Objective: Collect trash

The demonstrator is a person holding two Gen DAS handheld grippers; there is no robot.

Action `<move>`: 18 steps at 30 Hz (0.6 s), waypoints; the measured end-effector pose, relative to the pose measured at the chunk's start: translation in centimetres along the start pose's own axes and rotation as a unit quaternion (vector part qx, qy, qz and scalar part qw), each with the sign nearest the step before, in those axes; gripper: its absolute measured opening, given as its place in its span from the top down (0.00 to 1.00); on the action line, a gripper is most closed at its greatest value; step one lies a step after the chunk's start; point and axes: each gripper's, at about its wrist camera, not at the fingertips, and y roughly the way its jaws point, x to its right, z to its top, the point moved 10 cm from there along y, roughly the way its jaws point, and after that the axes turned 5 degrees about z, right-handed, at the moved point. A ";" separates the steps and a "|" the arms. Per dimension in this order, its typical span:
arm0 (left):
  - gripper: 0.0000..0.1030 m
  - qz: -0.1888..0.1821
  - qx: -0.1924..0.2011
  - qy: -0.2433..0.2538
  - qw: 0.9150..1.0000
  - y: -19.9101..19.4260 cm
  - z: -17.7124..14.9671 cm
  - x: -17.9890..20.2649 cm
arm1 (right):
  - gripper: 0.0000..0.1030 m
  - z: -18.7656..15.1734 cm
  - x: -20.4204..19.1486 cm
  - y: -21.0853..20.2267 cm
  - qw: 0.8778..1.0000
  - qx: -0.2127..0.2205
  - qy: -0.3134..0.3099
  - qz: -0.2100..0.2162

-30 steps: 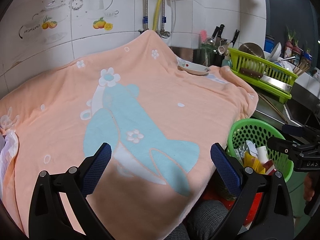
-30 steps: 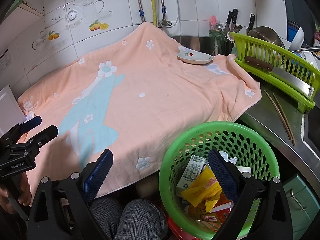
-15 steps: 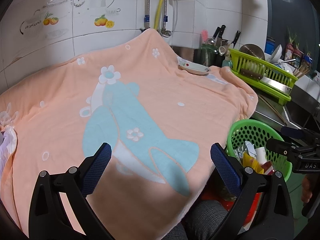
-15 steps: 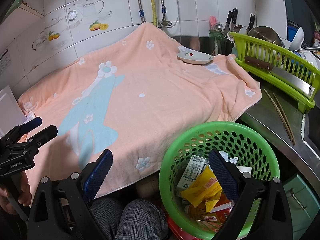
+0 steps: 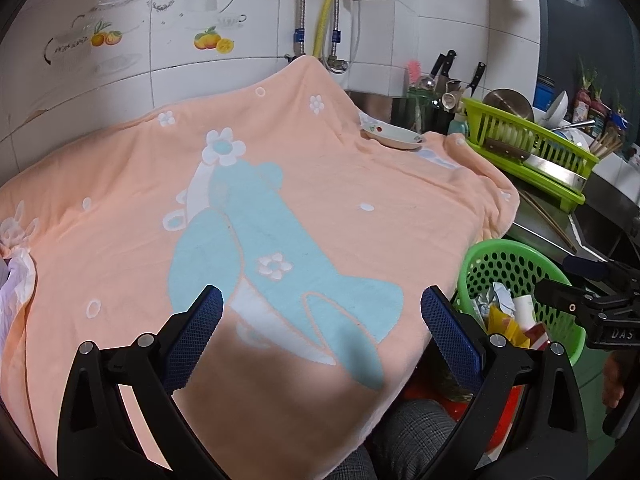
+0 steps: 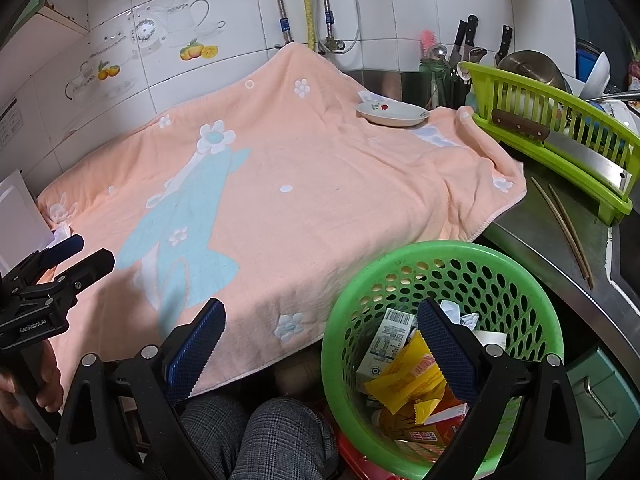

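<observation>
Both grippers hang empty with fingers spread wide. The left gripper (image 5: pixel 322 312) sits low in its frame over the peach towel (image 5: pixel 320 184); the right gripper (image 6: pixel 320 324) straddles the towel's edge and the green basket (image 6: pixel 400 264) at lower right. The trash — yellow wrappers (image 6: pixel 404 376), a white carton (image 6: pixel 386 336), crumpled paper (image 6: pixel 460 314) — lies inside that basket. 1 small dish (image 6: pixel 392 114) rests on the towel, upper right, beside a green dish rack (image 6: pixel 560 148).
</observation>
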 end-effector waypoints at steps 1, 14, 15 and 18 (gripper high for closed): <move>0.05 0.000 0.000 -0.001 1.000 0.0 0.0 0.0 | 0.09 0.0 0.0 0.0 1.000 0.000 0.000 0.000; 0.05 0.002 -0.004 -0.005 1.000 0.2 0.0 -0.3 | 0.09 -0.1 -0.5 0.2 1.000 -0.002 -0.002 0.004; 0.05 0.001 -0.004 -0.005 1.000 0.2 0.0 -0.3 | 0.09 -0.1 -0.5 0.2 1.000 -0.002 -0.002 0.004; 0.05 0.001 -0.005 -0.007 1.000 0.2 -0.1 -0.4 | 0.09 0.0 -0.6 0.3 1.000 -0.003 -0.002 0.004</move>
